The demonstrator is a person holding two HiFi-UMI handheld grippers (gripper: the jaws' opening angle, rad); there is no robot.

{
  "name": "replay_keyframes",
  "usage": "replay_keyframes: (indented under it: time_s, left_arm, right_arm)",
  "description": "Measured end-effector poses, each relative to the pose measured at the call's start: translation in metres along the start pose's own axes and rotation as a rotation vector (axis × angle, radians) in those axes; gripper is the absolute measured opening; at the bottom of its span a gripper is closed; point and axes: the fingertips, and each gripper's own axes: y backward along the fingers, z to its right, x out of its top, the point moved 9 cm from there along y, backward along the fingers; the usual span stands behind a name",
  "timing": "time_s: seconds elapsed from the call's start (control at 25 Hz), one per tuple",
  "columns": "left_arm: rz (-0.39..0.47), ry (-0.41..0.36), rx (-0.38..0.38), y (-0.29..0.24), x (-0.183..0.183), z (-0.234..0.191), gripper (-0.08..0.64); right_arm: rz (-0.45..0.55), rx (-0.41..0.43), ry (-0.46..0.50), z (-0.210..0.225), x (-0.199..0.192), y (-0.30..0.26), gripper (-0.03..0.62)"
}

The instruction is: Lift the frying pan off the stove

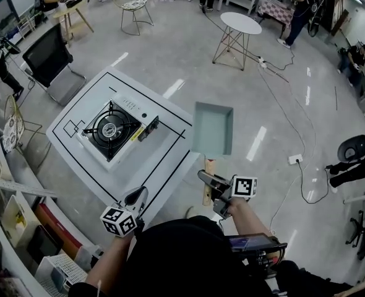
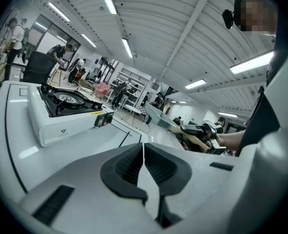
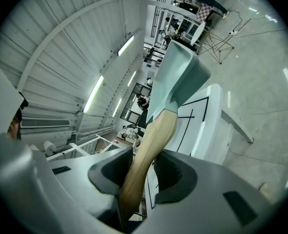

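While the frying pan (image 1: 212,129) hangs in the air beside the table (image 1: 77,113), apart from the stove (image 1: 135,109), we grip its wooden handle (image 3: 149,150) firmly between the jaws of the right gripper (image 1: 211,181), so that it does not tip. The left gripper (image 1: 135,198) has its jaws pressed together on nothing; one hand seems enough. The burner (image 1: 110,129) is bare.

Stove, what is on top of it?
Nothing: the white portable gas stove has a bare black burner grate. The square grey-green frying pan with a wooden handle is in the right gripper, beside the white table. The stove hides the table beneath.
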Motion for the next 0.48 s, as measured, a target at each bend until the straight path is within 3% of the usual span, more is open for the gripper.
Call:
replay_keyframes:
  time_s: [0.28, 0.48]
  left_arm:
    - [-0.016, -0.016, -0.008, -0.013, -0.003, 0.009, 0.014]
    - [-0.023, -0.02, -0.006, -0.018, -0.005, 0.015, 0.014]
  right_arm:
    - [-0.002, 0.018, -0.001, 0.005, 0.0, 0.01, 0.156]
    - [-0.021, -0.045, 0.019, 0.014, 0.002, 0.02, 0.156]
